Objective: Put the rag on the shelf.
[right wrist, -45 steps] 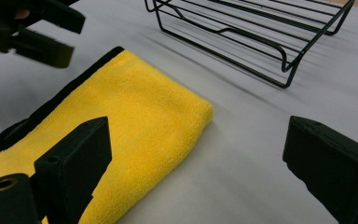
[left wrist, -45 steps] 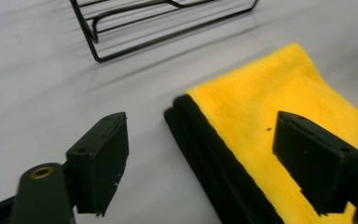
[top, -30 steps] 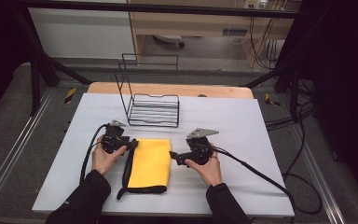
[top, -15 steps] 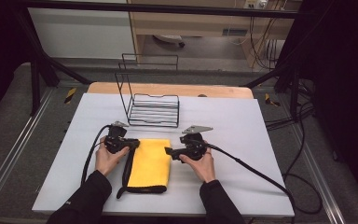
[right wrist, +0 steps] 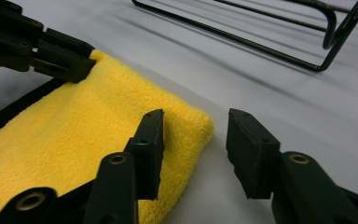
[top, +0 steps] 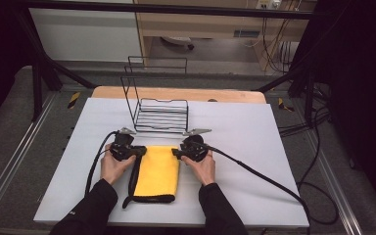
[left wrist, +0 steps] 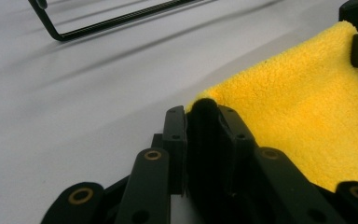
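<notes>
Both hands have closed in on the folded, fluffy yellow microfibre cloth with black edging since a second ago, the right one sliding in and down toward its far right corner, and the jaws of both tools have just been closing. At the left, the left tool sits at the cloth's far left corner; in the left gripper view its jaws stand nearly together with a dark fold of the cloth's edge pinched between them. The cloth lies flat on the white tabletop, near the person's edge, just in front of a black wire rack. At the right, the right tool straddles the far right corner; in the right gripper view its jaws are partly open, one pad on the pile, the other on bare tabletop, not yet pinching. This looks like the step of taking both far corners. Next, the right tool probably needs to finish closing on its corner before any lifting or unfolding.
</notes>
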Demonstrator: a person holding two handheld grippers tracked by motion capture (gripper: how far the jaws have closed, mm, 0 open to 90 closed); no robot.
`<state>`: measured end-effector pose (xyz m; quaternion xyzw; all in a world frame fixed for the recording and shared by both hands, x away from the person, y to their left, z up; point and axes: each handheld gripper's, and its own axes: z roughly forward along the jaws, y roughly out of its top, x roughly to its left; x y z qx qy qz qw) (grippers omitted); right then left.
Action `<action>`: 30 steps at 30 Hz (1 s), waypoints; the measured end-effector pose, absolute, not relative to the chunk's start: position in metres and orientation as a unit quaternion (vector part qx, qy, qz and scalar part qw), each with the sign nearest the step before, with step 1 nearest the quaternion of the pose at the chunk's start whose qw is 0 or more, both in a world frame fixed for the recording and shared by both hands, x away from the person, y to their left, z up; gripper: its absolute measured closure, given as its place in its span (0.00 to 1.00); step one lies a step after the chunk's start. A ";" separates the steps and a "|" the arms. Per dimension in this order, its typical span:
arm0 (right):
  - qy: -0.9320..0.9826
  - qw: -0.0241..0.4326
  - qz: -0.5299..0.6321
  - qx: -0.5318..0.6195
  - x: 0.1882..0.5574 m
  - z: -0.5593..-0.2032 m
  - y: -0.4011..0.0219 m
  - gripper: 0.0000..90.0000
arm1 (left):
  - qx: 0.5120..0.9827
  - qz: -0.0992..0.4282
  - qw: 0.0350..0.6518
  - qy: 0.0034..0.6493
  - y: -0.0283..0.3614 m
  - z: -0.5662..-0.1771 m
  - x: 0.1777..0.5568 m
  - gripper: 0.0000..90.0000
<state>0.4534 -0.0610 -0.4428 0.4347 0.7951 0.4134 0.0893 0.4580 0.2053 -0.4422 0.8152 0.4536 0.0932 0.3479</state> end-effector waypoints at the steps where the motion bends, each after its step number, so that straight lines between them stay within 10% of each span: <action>1: 0.795 0.087 0.411 0.438 0.455 -0.444 -0.061 0.66 | 0.815 0.095 0.348 0.453 0.205 -0.442 0.458 0.83; 16: 0.785 0.035 0.403 0.470 0.459 -0.451 -0.057 0.91 | 0.813 0.086 0.350 0.457 0.207 -0.441 0.459 0.86; 30: 0.777 0.058 0.436 0.450 0.446 -0.432 -0.059 0.93 | 0.800 0.113 0.384 0.446 0.213 -0.423 0.444 0.88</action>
